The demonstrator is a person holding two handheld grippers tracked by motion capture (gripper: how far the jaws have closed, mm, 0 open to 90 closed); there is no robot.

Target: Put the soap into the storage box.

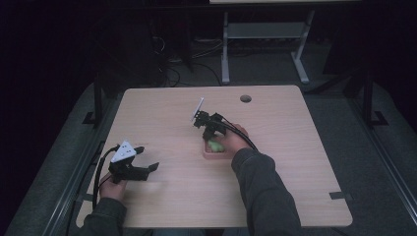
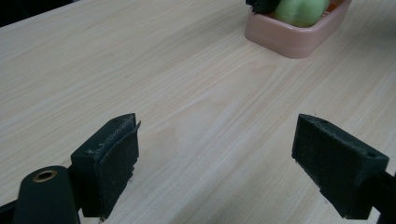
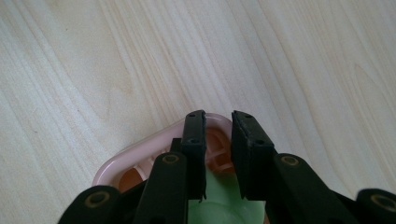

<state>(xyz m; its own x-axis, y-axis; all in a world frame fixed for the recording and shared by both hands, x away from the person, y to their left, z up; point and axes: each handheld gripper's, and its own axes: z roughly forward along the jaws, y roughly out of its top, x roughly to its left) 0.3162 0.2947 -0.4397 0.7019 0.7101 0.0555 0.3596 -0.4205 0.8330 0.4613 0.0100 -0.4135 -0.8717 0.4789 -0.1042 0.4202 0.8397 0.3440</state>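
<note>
Wooden desk [image 1: 295, 187], dim room: green soap in pink dish mid-desk.
Pale green soap bar [image 1: 215, 145], smooth and rounded, sits in the pink soap dish [image 1: 209, 155]. Right claw [image 3: 218, 140] hangs over it, jaws nearly together, a narrow gap at the tips; no clear pinch on the bar. Looks like a lift or placement in hand, not finished. Left claw [image 2: 219, 158] wide open, empty, resting well apart near the desk's left edge.

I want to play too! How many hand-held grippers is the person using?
2. The left hand-held gripper hovers open near the light wooden table's left edge. The right hand-held gripper is at the pink plastic soap dish holding a pale green soap bar.
</note>
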